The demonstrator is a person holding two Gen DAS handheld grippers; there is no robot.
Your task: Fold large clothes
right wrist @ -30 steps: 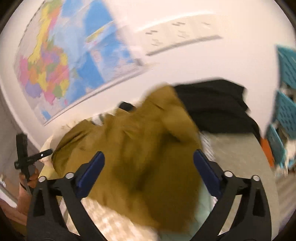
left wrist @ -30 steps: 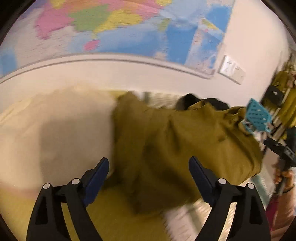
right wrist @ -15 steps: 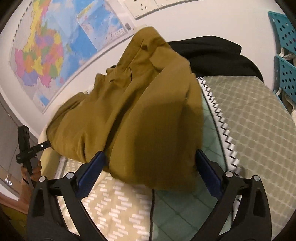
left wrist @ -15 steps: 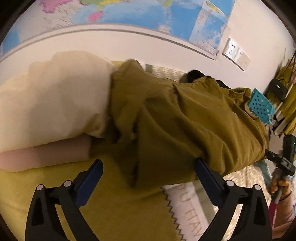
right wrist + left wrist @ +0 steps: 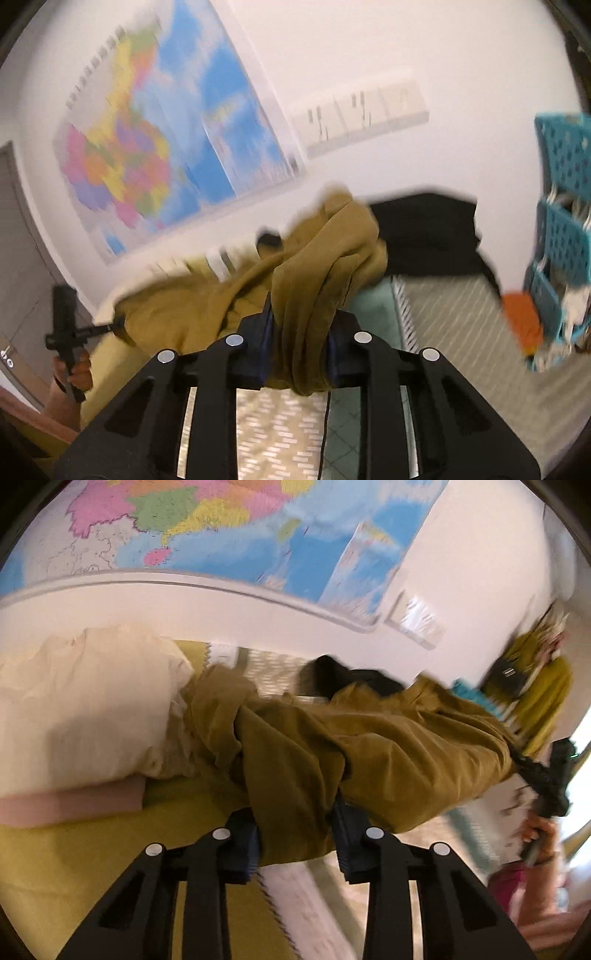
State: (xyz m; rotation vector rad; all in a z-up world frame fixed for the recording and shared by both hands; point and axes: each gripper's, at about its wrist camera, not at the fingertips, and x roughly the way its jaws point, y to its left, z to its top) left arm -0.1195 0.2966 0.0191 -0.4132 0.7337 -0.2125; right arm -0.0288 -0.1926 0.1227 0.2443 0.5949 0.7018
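garment in my tongs: mustard-olive cloth (image 5: 388, 753)
my tong pads: dark blue (image 5: 243, 845)
pillow: cream (image 5: 81, 709)
heap behind: black fabric (image 5: 424, 229)
wall map: blue seas, multicoloured lands (image 5: 166, 147)
baskets: teal, perforated (image 5: 565, 206)

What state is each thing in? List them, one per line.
Olive garment: bunched, gripped at two places.
Left gripper: jaws just closed, shut on the garment.
Right gripper: jaws just closed, shut on the garment.
Black garment: heaped by the wall.
White pillow: lying untouched.
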